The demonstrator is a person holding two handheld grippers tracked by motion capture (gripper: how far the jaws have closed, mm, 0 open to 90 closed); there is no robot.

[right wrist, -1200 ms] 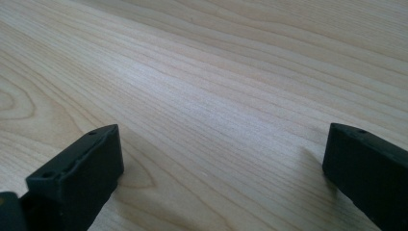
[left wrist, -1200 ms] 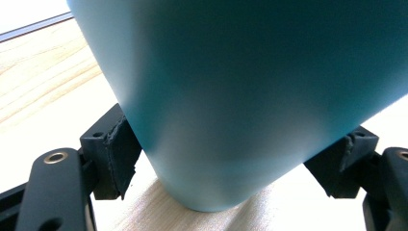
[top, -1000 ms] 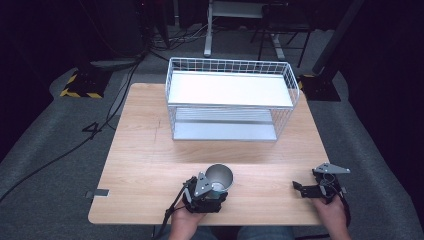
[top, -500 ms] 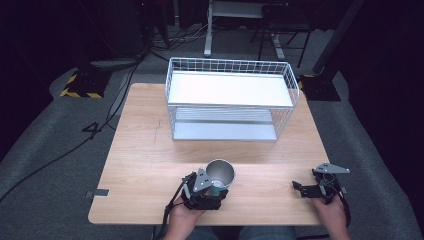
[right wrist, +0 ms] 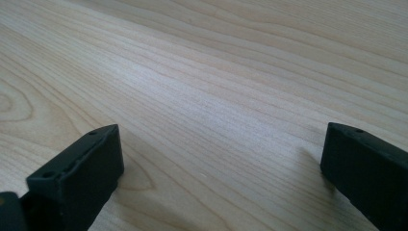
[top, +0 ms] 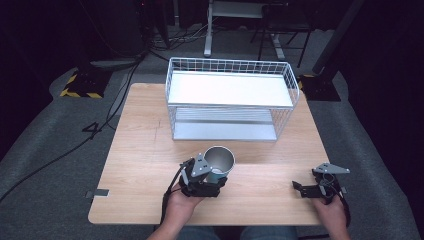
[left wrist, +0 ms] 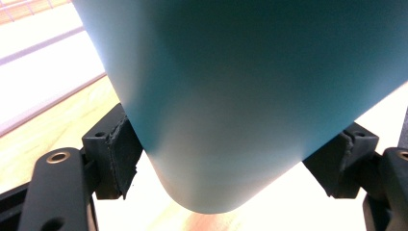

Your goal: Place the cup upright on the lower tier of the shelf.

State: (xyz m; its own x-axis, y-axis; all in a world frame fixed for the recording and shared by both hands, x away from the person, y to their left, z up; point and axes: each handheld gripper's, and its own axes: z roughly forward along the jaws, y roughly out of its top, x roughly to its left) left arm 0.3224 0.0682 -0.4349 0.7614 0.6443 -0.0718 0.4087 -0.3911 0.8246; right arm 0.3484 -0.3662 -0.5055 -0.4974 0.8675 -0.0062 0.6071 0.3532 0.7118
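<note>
Centrally, near the front edge of the wooden table (top: 145,130), a teal cup (top: 219,162) with a metallic-looking interior is held between the jaws of the left gripper (top: 202,180). In the high view the cup's open mouth faces up and slightly away from the person, and the cup sits just in front of the gripper body. In the left gripper view the cup (left wrist: 250,96) spans most of the frame, its rounded lower end hanging between the two black jaws, and each jaw pad presses against one side of the cup wall; the left gripper (left wrist: 231,163) is therefore clamped on the cup. Whether the cup's base touches the table cannot be determined. The left hand (top: 181,206) holds this gripper from below, with the forearm entering at the bottom edge. The right gripper (top: 320,185) rests near the table's front right corner, well apart from the cup, held by the right hand (top: 331,212). In the right gripper view its jaws stand wide apart over bare wood grain (right wrist: 216,96), with nothing between them. Behind the cup, at the far half of the table, stands a white wire rack (top: 230,97) with an upper shelf and a lower shelf. Beyond the table, grey floor (top: 45,150) carries black cables (top: 60,150).
</note>
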